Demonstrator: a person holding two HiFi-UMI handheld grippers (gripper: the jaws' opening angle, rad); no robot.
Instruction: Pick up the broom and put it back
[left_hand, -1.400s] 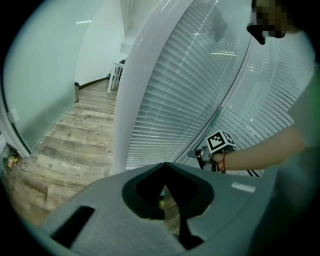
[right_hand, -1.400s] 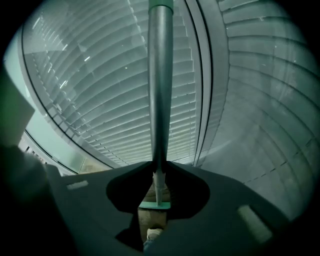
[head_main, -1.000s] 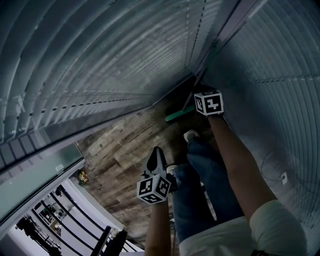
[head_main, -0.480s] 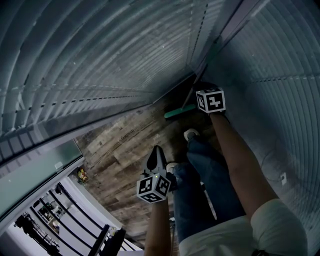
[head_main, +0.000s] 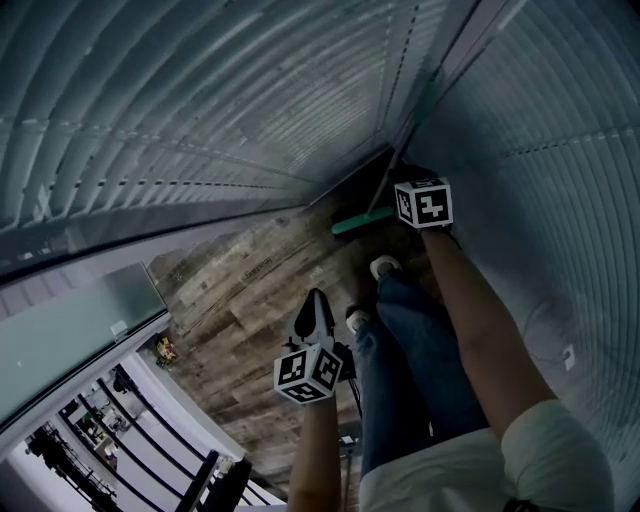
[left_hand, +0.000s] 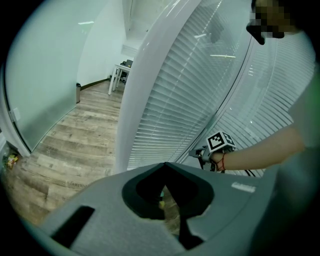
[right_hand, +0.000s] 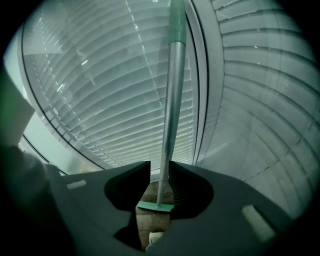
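Broom upright between loosened right fingers
The right gripper's (right_hand: 160, 164) fingers have just been opening and stand apart around the broom (right_hand: 172, 100) handle. The broom stands on the wooden floor (head_main: 250, 290), upper right of the head view. The left gripper's (left_hand: 165, 164) fingers are closed, empty.

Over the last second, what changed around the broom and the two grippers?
The right gripper has just been opening its jaws, letting go of the broom, whose handle now stands free between them, propped in the corner by the blinds. The broom and both grippers kept their places. The left gripper is shut and empty.
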